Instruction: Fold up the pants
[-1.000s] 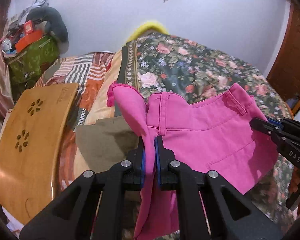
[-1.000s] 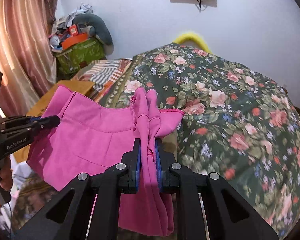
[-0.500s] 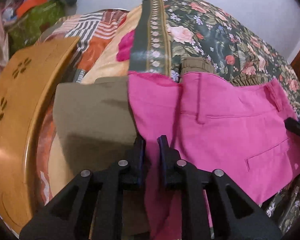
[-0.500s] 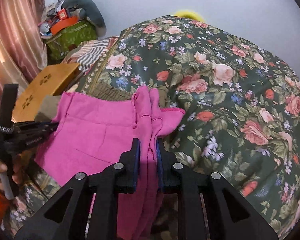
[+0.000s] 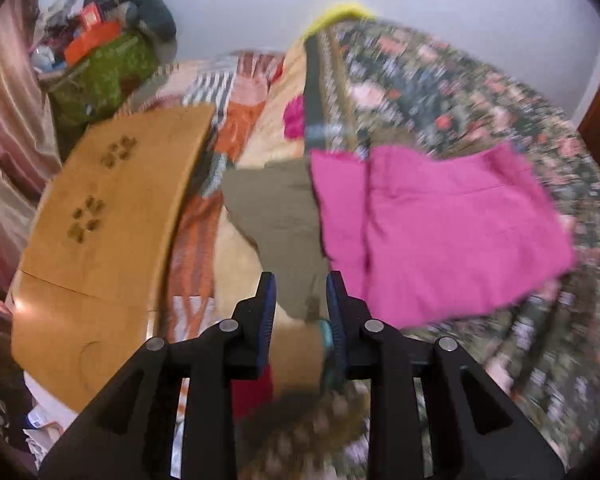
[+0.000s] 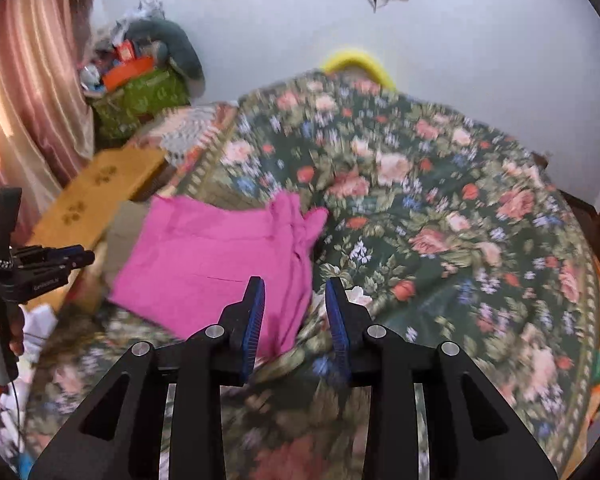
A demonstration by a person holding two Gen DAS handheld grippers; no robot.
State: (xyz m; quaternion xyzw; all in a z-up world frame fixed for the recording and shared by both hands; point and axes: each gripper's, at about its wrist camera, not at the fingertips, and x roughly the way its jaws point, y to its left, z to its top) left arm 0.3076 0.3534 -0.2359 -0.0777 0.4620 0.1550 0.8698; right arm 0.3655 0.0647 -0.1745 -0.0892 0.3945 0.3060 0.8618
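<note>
Pink pants [image 5: 440, 224]: folded into a flat rectangle, lying on the floral bedspread [image 6: 440, 216] near its left edge; beside an olive-brown garment [image 5: 276, 216]. Left hand-held gripper [image 5: 300, 312]: jaws opening, spread, nothing pinched between them; pants lie just ahead to its right. Right hand-held gripper [image 6: 294, 312]: jaws opening, spread, not pressing on the cloth; the pants' near right edge shows in the gap. Wooden lap desk [image 5: 108, 216]: left of the bed. Frames blurred.
</note>
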